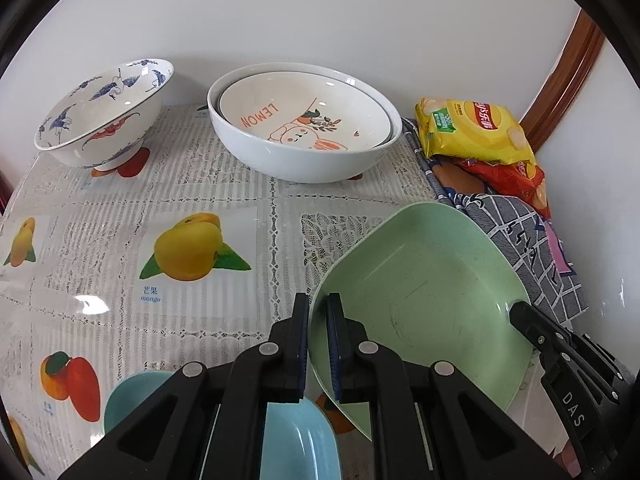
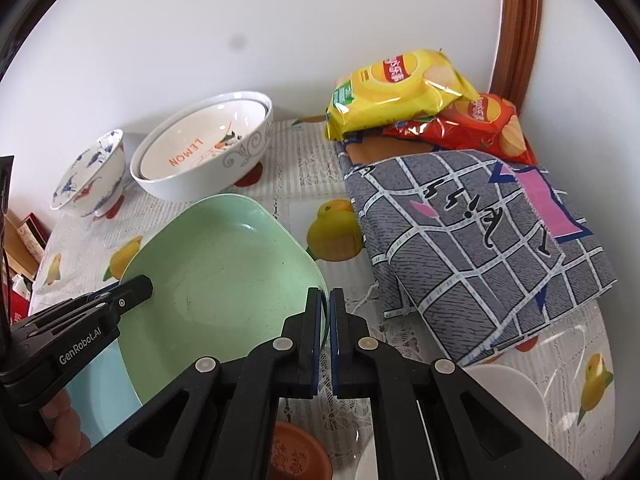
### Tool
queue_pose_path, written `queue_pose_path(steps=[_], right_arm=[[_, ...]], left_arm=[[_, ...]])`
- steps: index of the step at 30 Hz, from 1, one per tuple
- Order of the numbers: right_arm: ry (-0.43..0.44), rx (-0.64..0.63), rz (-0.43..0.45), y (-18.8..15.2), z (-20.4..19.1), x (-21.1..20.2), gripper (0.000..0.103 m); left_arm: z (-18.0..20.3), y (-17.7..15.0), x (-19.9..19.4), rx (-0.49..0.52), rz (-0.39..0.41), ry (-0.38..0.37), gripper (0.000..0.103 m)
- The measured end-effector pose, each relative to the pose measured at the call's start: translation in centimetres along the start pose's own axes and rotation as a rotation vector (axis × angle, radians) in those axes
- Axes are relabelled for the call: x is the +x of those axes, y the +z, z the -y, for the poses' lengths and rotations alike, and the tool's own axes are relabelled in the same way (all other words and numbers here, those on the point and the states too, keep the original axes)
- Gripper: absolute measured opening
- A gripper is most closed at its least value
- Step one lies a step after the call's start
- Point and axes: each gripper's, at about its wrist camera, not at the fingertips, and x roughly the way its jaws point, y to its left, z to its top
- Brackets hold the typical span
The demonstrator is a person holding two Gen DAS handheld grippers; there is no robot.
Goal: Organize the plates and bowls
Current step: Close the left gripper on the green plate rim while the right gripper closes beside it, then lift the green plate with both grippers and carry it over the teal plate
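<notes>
A green square plate (image 1: pixel 424 292) is held off the table, tilted, by both grippers. My left gripper (image 1: pixel 318 312) is shut on its left rim. My right gripper (image 2: pixel 328 308) is shut on its right rim (image 2: pixel 224 276). A light blue plate (image 1: pixel 296 440) lies under the green one, also in the right wrist view (image 2: pixel 100 400). At the back, a "LEMON" plate (image 1: pixel 304 114) sits inside a big white bowl (image 1: pixel 304 160), and a blue-patterned bowl (image 1: pixel 104 116) stands to its left.
Yellow and red chip bags (image 2: pixel 400 88) and a grey checked cloth (image 2: pixel 480 248) lie on the right by the wall. A white plate (image 2: pixel 512 396) and a brown dish (image 2: pixel 296 452) sit near the front. The tablecloth (image 1: pixel 160 208) has fruit prints.
</notes>
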Motion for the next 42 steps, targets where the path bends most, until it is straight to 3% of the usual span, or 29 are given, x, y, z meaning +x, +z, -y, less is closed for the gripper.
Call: queue_pose_path(steps=[21, 42], right_arm=[[0.001, 0.045, 0.102, -4.4, 0.9, -10.7, 0.004], [0.017, 0.061, 0.151, -7.1, 0.0, -15.2, 0.004]], left_arm=[[2.0, -4.1, -9.4, 0.026, 0.081, -0.051, 0.009], [1.2, -6.5, -14.2, 0.03, 0.126, -0.056, 0.009]])
